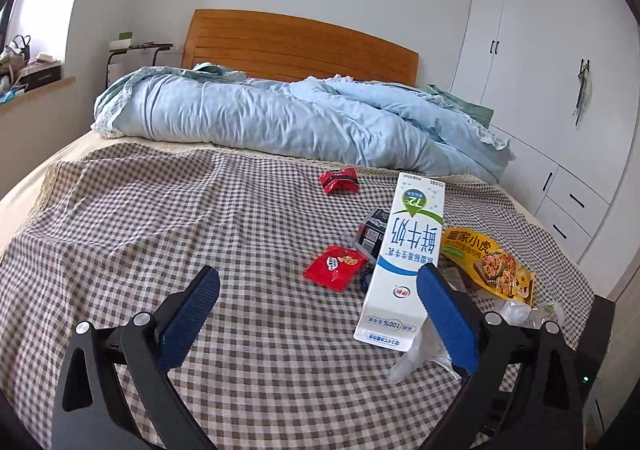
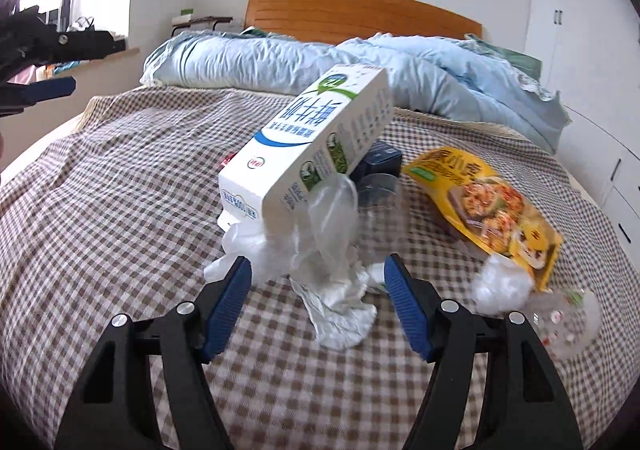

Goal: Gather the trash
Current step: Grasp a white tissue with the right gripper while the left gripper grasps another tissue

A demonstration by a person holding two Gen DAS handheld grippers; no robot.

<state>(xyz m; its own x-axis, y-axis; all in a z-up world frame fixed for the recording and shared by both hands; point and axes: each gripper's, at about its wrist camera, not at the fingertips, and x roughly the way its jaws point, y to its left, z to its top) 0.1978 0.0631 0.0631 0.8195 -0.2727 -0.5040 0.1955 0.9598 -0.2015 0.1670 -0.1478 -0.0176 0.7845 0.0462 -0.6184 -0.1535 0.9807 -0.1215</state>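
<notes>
A brown-and-white checked bedspread [image 2: 120, 177] covers the bed. On it, the milk carton [image 2: 304, 145] is white with a blue band and green leaf print; at its 3 o'clock lies a yellow snack bag [image 2: 484, 201] with orange food pictures. Two red wrappers [image 1: 334, 268] sit at the carton's 9 and 11 o'clock in the left view. The duvet [image 1: 256, 117] is pale blue, the headboard [image 1: 296, 45] orange-brown wood, the wardrobe [image 1: 536, 61] white with black handles.
</notes>
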